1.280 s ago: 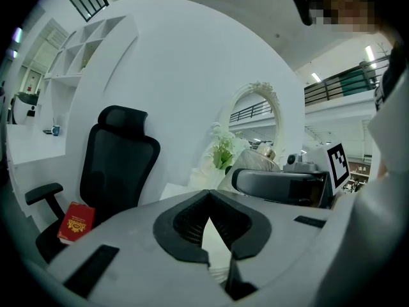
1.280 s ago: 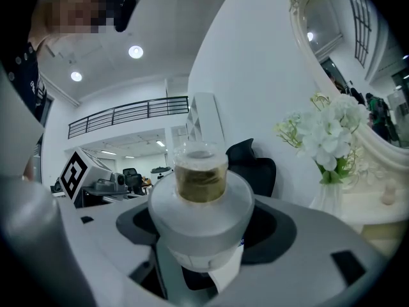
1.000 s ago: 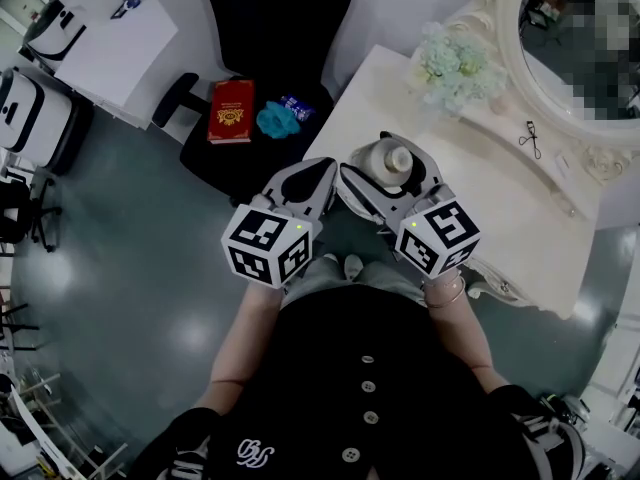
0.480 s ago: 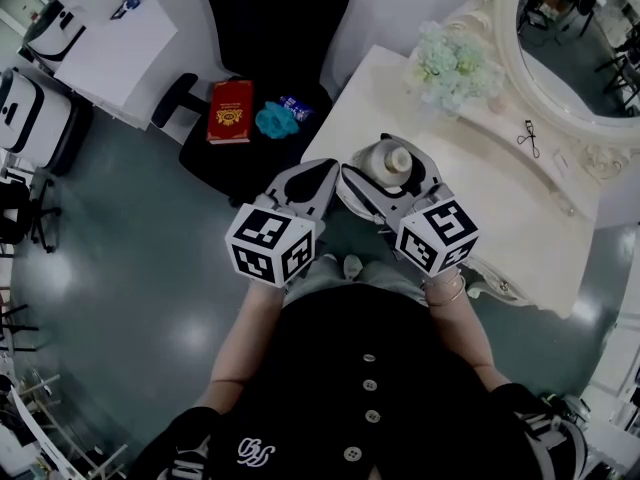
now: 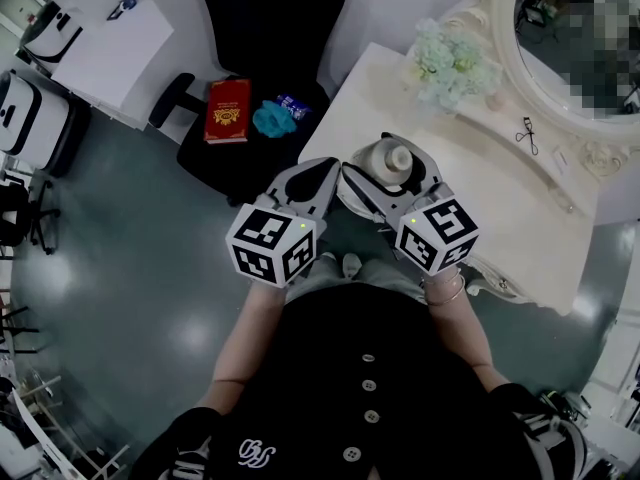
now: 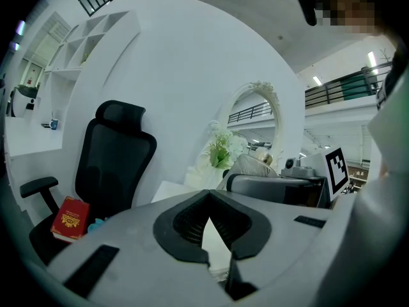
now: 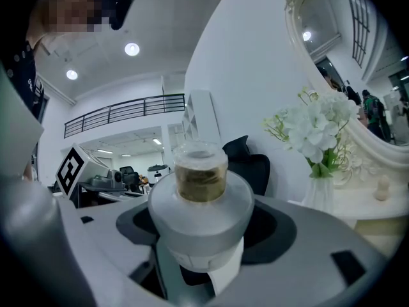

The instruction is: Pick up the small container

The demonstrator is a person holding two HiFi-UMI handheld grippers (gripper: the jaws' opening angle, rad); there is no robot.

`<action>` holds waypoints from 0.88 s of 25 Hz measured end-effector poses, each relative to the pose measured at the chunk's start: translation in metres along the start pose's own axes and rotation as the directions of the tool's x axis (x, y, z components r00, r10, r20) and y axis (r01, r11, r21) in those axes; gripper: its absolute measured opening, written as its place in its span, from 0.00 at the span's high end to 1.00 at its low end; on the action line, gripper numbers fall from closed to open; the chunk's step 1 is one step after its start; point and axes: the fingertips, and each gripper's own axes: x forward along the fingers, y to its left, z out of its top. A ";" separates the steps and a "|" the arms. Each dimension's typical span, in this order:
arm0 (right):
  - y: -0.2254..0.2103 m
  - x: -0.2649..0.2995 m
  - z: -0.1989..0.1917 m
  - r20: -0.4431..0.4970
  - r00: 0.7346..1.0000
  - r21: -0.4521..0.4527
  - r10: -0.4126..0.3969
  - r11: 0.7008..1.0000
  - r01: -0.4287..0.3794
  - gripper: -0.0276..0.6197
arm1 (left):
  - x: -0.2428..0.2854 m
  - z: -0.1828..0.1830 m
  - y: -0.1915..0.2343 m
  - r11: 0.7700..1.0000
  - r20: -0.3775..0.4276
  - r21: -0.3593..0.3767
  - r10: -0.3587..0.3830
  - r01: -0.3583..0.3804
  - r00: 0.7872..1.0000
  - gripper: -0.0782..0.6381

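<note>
The small container (image 5: 388, 159) is a frosted white round jar with a clear cap over a golden top. It is clamped between the jaws of my right gripper (image 5: 386, 161), over the near-left corner of the white vanity table (image 5: 500, 213). In the right gripper view the jar (image 7: 200, 203) fills the middle, tight between both jaws. My left gripper (image 5: 309, 171) hovers just left of it, off the table edge, shut with nothing in it. The left gripper view shows its jaw tips (image 6: 208, 194) meeting, with the jar (image 6: 254, 165) off to the right.
A black office chair (image 5: 270, 28) stands left of the table and carries a red book (image 5: 229, 110) and a teal item (image 5: 272, 119). White flowers (image 5: 453, 63), an oval mirror (image 5: 560, 58) and an eyelash curler (image 5: 529, 139) are at the table's back. A white desk (image 5: 110, 43) sits far left.
</note>
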 end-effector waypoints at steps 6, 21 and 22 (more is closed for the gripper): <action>-0.002 -0.002 0.000 0.002 1.000 0.004 -0.005 1.000 0.005 0.43 | 0.001 0.000 0.000 1.000 -0.002 0.000 -0.005 0.005 1.000 0.88; -0.004 -0.002 -0.001 -0.003 1.000 0.005 -0.003 1.000 0.003 0.43 | 0.006 -0.002 -0.003 1.000 -0.012 -0.003 -0.017 0.016 1.000 0.88; -0.004 -0.002 -0.001 -0.002 1.000 0.004 -0.004 1.000 0.004 0.43 | 0.006 -0.002 -0.003 1.000 -0.011 -0.003 -0.017 0.017 1.000 0.88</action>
